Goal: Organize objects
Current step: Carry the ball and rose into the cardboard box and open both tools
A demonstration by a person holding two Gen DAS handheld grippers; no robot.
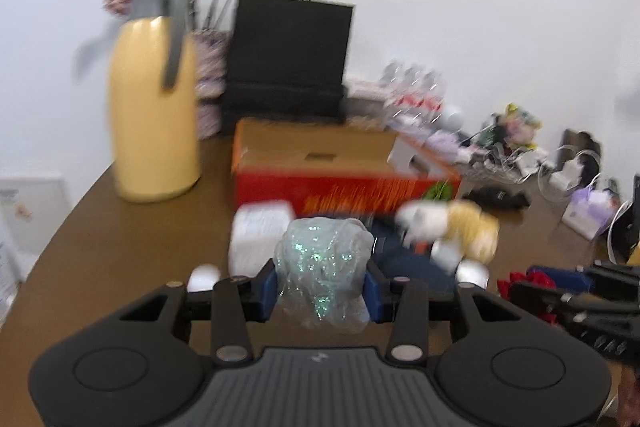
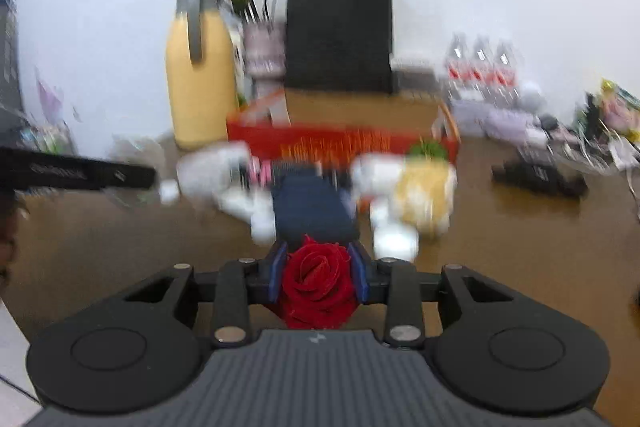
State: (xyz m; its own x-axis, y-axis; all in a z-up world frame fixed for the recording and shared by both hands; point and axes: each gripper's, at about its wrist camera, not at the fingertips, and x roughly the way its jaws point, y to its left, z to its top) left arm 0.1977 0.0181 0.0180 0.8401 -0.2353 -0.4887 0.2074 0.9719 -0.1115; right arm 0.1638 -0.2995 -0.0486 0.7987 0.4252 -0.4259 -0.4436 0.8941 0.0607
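White wall backs a brown worktop (image 1: 120,247) crowded along its far side: a yellow thermos jug (image 1: 154,99), a vase of dried flowers (image 1: 210,75), a black paper bag (image 1: 290,51) and an orange-red carton (image 1: 320,175), with bottles (image 2: 484,67) and loose clutter to the right. Directly ahead of both tools lie a white pack (image 1: 260,231), a dark blue box (image 2: 312,207) and a yellow-and-white plush toy (image 1: 456,227); motion blur hides finer detail. Left tool (image 1: 322,283) points forward and somewhat down, its blue pads clamped on a glittery clear wrap bundle (image 1: 324,267). Right tool (image 2: 318,275), similarly pitched, is clamped on a red rose (image 2: 318,283), just in front of the blue box. Bare worktop lies at the left edge beside the jug and at the near right.
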